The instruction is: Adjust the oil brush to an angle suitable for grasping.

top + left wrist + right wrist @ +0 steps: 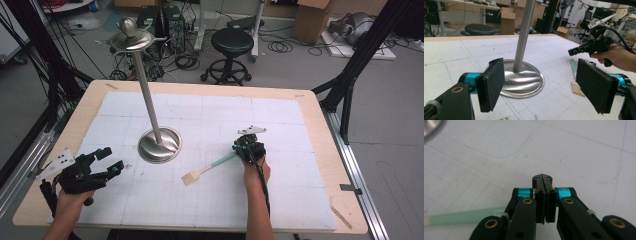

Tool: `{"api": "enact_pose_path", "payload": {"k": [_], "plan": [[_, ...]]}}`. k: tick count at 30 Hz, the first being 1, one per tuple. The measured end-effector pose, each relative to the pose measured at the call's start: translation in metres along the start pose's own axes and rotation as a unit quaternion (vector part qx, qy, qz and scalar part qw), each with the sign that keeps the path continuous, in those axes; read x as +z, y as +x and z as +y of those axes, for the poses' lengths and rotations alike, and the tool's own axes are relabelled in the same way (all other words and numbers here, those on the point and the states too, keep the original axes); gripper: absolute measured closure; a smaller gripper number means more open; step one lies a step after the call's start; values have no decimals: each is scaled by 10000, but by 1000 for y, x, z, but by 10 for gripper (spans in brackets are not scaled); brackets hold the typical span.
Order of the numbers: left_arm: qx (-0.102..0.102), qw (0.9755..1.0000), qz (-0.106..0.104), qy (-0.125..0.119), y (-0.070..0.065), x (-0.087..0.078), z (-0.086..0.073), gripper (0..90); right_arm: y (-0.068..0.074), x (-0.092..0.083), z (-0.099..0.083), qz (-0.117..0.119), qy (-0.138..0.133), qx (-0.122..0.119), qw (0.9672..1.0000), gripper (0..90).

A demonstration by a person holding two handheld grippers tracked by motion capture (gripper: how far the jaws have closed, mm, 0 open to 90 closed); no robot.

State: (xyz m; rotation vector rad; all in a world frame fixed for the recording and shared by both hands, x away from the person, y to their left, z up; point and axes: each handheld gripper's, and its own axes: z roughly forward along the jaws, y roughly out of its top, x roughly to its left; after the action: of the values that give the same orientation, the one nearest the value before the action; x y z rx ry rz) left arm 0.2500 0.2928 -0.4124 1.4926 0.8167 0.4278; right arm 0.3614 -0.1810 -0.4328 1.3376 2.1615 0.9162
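- Right hand-held gripper (247, 148): jaws are seen fully closed with nothing between them, beside the brush (208, 167) handle end.
- Brush: laid flat on the bench (310, 107), near the stand (159, 144).
- Left hand-held gripper (544, 85): held wide open, empty.
- Step judged: approach to brush; reopening required.

I see a light wooden table (320, 125) with rounded corners, its top almost wholly covered by a white gridded mat (210, 200) that leaves a bare wooden margin all round. On the mat, left of the middle, stands a metal stand (159, 144): a round shiny base with a thin pole rising from it. Near that base, to its right, a brush (207, 168) lies flat, pale bristles toward me, green handle slanting away to the right.
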Motion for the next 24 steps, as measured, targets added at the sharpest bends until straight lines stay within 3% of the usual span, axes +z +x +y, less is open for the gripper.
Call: {"api": "enact_pose_path", "payload": {"k": [7,16,17,19,22,24], "plan": [[-20,10000,-18,-14,-1,0,0,237,-4,3,-8,57,173,-37,9998,894],[-20,10000,-28,-1,-2,1,-1,238,-1,-3,-15,273,67,47,9996,894],[-13,10000,-22,12,-2,1,-1,238,1,-2,-14,275,60,-34,9996,893],[-21,10000,-18,-7,-2,1,0,238,4,-3,-13,18,52,-125,9999,893],[-12,10000,-6,8,-1,1,-1,238,-4,-11,-15,-199,29,268,9994,893],[-20,10000,-3,30,-1,2,-1,237,-7,-18,-21,-214,54,320,9992,894]]}}
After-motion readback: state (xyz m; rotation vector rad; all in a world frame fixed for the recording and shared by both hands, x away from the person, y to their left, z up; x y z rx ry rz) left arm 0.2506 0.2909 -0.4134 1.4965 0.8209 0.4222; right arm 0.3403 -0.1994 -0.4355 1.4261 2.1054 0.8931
